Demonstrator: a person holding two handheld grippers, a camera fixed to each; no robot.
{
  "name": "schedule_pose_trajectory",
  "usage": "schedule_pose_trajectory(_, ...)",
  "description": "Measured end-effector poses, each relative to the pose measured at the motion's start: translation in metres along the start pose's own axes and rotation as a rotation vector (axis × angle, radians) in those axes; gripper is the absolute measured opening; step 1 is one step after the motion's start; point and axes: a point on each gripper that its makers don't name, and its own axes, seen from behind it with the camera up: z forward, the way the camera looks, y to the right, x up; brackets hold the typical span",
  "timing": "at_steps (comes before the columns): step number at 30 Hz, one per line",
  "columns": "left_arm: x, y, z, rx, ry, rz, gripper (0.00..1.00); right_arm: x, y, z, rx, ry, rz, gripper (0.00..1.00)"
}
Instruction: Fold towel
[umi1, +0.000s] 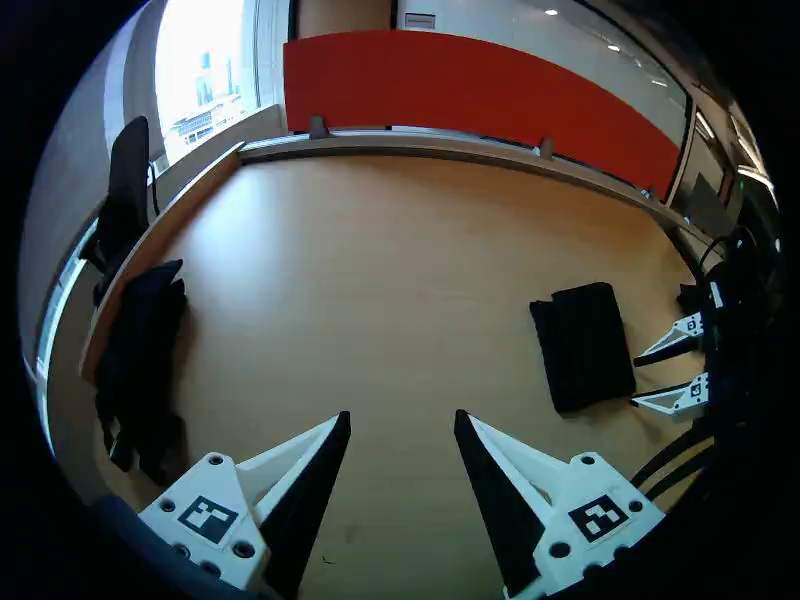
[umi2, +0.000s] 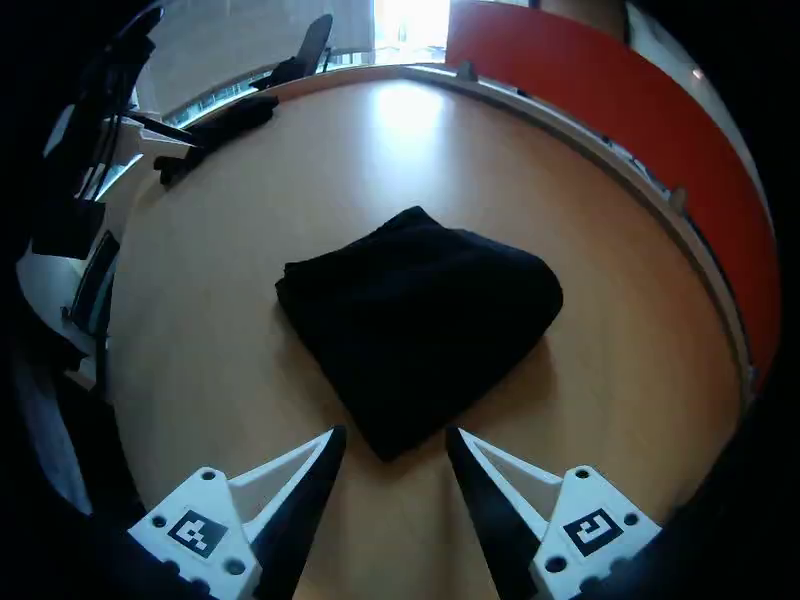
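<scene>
Towel (umi2: 420, 320) on the table (umi2: 200, 330), just ahead of the right gripper (umi2: 395, 432)

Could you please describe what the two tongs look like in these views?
Both the left tongs and right tongs have two pointed, wedge-shaped fingers, white outside with black pads inside. Each finger's white base carries a square black-and-white marker. In the left gripper view, black cables run beside the right tongs.

text: none readable | numbers, brands, signs: none | coded black-and-white square markers (umi1: 208, 517), not legible as characters, on finger bases of left hand-held gripper (umi1: 400, 420), lower frame | same on right hand-held gripper (umi2: 395, 432), lower frame
</scene>
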Motion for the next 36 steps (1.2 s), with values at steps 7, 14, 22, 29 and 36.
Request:
schedule_pose_trajectory(7,0.0001,0.0007,0.0007,-0.001,0.001,0.0,0.76,-0.0081,-0.0016,-0.0007,0.004,-0.018,0.003,0.62)
schedule_pose_trajectory(14,-0.0002,-0.0001,0.0011,0.0,0.001,-0.003,0.76,-0.0096,-0.0023,-0.0004,0.009,-0.022,0.017,0.44)
schedule_pose_trajectory(22,-0.0016,0.0017,0.0016,-0.005,-0.001,-0.01,0.76,-0.0084,-0.0024,0.0013,0.009,-0.027,0.028,0.22)
schedule_pose_trajectory(29,-0.0023,0.0013,0.0013,-0.004,0.0,-0.008,0.76,-0.0075,-0.0041,0.0024,0.009,-0.03,0.02,0.08)
schedule_pose_trajectory(36,-0.0021,0.0011,0.0013,-0.005,0.001,-0.01,0.76,-0.0051,-0.0038,0.0004,0.008,-0.023,0.021,0.06)
